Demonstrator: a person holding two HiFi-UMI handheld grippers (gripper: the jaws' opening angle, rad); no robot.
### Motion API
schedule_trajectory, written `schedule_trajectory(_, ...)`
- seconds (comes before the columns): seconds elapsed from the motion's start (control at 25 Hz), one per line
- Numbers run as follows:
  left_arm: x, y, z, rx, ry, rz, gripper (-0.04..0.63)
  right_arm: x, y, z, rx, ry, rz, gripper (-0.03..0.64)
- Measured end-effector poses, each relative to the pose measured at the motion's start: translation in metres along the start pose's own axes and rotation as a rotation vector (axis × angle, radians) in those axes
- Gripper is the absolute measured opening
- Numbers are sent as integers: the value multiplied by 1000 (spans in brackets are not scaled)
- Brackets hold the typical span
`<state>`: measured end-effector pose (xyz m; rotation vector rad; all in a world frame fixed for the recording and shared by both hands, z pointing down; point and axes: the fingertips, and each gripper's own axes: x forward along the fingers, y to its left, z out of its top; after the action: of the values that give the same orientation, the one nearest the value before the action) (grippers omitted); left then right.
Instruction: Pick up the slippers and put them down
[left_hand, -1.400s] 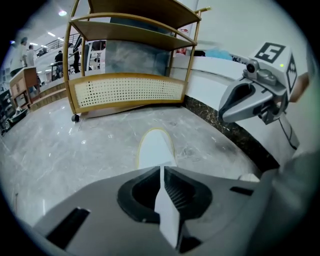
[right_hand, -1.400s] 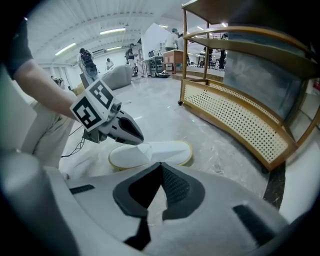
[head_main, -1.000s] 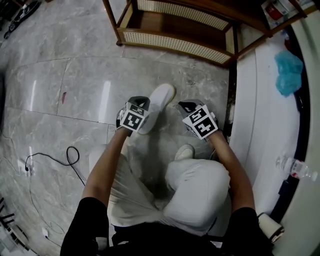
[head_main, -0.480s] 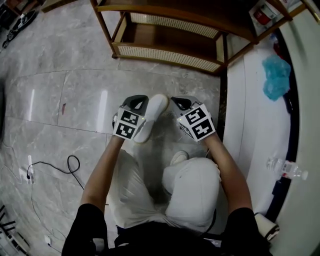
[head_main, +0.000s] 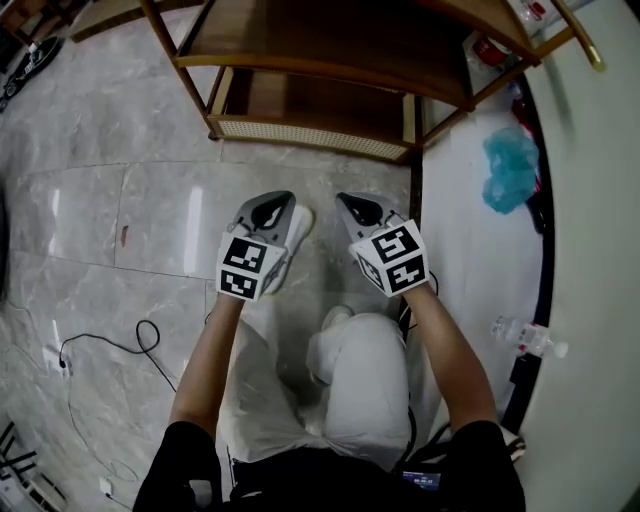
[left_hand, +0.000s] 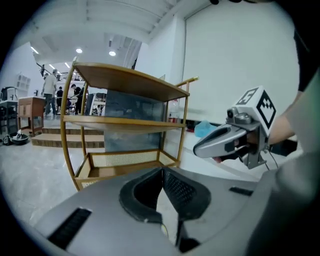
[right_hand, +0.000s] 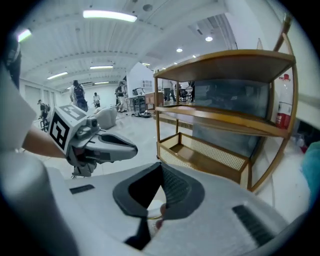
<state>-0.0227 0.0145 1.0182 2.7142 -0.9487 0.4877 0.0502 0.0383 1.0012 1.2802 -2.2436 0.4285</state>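
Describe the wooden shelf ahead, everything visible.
The shelf is a brown wooden rack with three boards, curved at the front and carried on thin round posts. Low woven cane panels wall the bottom board, and a grey panel backs the tiers above. All boards look bare. It stands upright on the grey marble floor, its right side next to a white ledge. Nothing else is seen touching it.
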Motion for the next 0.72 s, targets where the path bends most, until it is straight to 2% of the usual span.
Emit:
schedule_trajectory(0.16, -14, -6, 56, 34, -32, 2, 8, -34, -10, 38, 53, -50, -55, -11)
schedule_trajectory(0.36, -34, -19, 128, 39, -36, -2, 8, -78, -30, 91, 104, -92, -144, -11)
schedule_trajectory(0.48, -50, -29, 178, 43, -34, -9, 8, -110, -34, 133, 127, -112, -154, -11)
schedule_trajectory(0.72, -90, -43, 281, -5, -50, 0, 8, -180, -29, 220, 177, -162, -116, -11)
